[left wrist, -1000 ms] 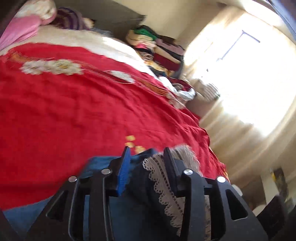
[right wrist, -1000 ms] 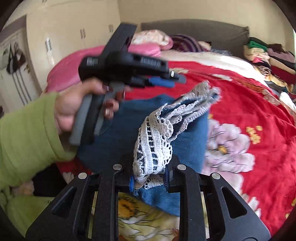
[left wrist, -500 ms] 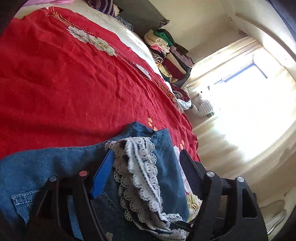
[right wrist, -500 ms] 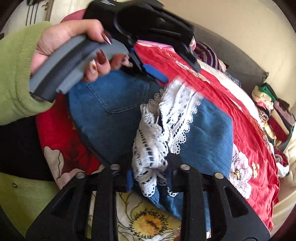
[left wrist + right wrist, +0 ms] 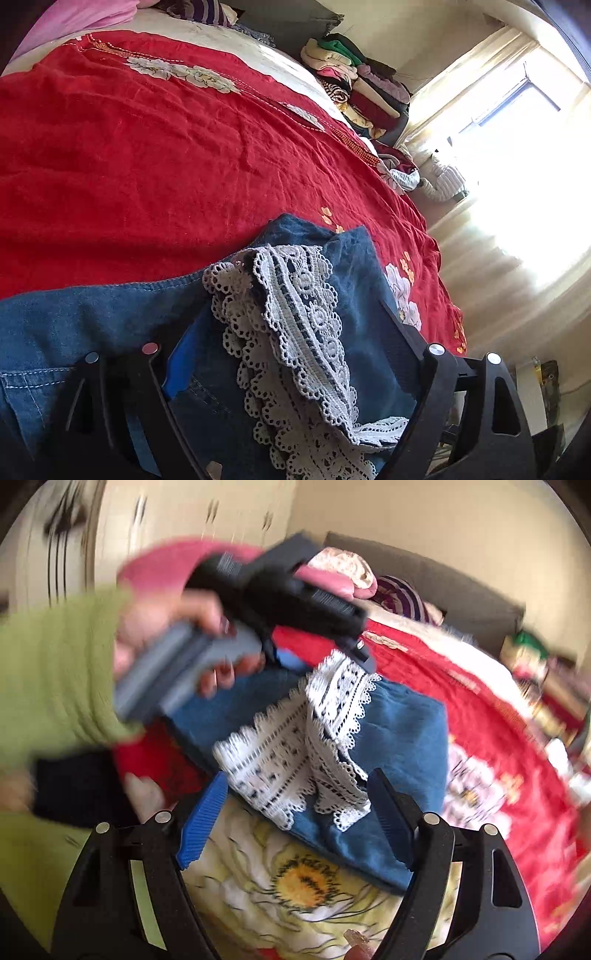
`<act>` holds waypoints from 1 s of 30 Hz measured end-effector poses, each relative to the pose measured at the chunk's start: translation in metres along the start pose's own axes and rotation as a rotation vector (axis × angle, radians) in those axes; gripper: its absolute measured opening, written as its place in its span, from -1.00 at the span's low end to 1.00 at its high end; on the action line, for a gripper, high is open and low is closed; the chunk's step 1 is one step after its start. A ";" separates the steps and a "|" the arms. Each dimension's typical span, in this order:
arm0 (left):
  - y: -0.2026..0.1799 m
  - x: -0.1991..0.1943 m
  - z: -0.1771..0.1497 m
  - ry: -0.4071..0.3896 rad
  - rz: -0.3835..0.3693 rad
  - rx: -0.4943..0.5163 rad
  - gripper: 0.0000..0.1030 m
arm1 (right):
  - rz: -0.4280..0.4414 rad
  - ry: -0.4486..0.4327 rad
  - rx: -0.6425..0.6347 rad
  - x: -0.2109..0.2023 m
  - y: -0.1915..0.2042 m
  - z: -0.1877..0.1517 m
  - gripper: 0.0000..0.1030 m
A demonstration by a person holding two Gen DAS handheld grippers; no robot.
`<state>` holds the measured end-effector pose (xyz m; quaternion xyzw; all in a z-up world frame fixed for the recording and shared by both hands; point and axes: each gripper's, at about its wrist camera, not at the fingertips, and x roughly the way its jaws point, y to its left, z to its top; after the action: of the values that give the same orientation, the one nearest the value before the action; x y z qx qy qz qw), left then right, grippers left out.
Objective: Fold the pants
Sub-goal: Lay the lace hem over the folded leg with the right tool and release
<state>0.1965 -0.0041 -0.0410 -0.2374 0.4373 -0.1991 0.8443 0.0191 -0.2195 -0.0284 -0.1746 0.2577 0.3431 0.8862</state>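
- We are seeing strong daylight pouring in through the window [image 5: 517,122] in the left wrist view, blowing that side out to white glare.
- The curtain [image 5: 491,280] below it is glowing and losing detail.
- The red bedspread [image 5: 155,155] is staying sharp and evenly lit.
- In the right wrist view, motion blur is smearing the green sleeve [image 5: 55,672], the hand [image 5: 177,627] and the wardrobe [image 5: 147,524].
- The lace trim [image 5: 295,746] is staying fairly crisp.
- Fisheye bending is curving both views, and the corners are darkening.
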 end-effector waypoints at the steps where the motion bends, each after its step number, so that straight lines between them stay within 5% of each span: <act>1: 0.000 0.001 0.000 0.001 0.000 0.000 0.64 | 0.035 -0.026 0.062 -0.007 -0.011 0.001 0.38; 5: 0.002 0.000 0.002 0.001 0.002 -0.002 0.61 | -0.004 0.025 0.063 -0.004 -0.011 -0.006 0.26; 12: 0.001 0.004 0.003 0.010 0.031 0.015 -0.10 | -0.004 0.075 -0.119 0.018 0.020 -0.003 -0.05; 14: 0.003 0.007 0.005 0.011 0.035 0.021 -0.40 | 0.002 0.086 -0.177 0.022 0.026 0.000 -0.41; 15: 0.003 0.008 0.005 0.013 0.035 0.024 -0.48 | 0.020 0.108 -0.193 0.026 0.030 0.001 -0.86; 16: 0.002 0.008 0.006 0.014 0.033 0.029 -0.59 | 0.047 0.137 -0.195 0.032 0.032 0.001 -1.00; 22: 0.002 -0.004 0.008 -0.012 0.018 0.031 -0.67 | 0.132 0.084 -0.163 0.022 0.039 0.008 -0.97; 27: 0.008 0.001 0.004 -0.004 0.018 0.014 -0.67 | 0.086 0.085 -0.223 0.017 0.040 0.003 -0.27; 30: 0.009 0.001 0.005 -0.005 0.016 0.010 -0.66 | 0.099 0.082 -0.270 0.013 0.045 0.002 -0.26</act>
<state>0.2020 0.0036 -0.0443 -0.2302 0.4362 -0.1938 0.8480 -0.0035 -0.1809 -0.0402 -0.2933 0.2533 0.4105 0.8254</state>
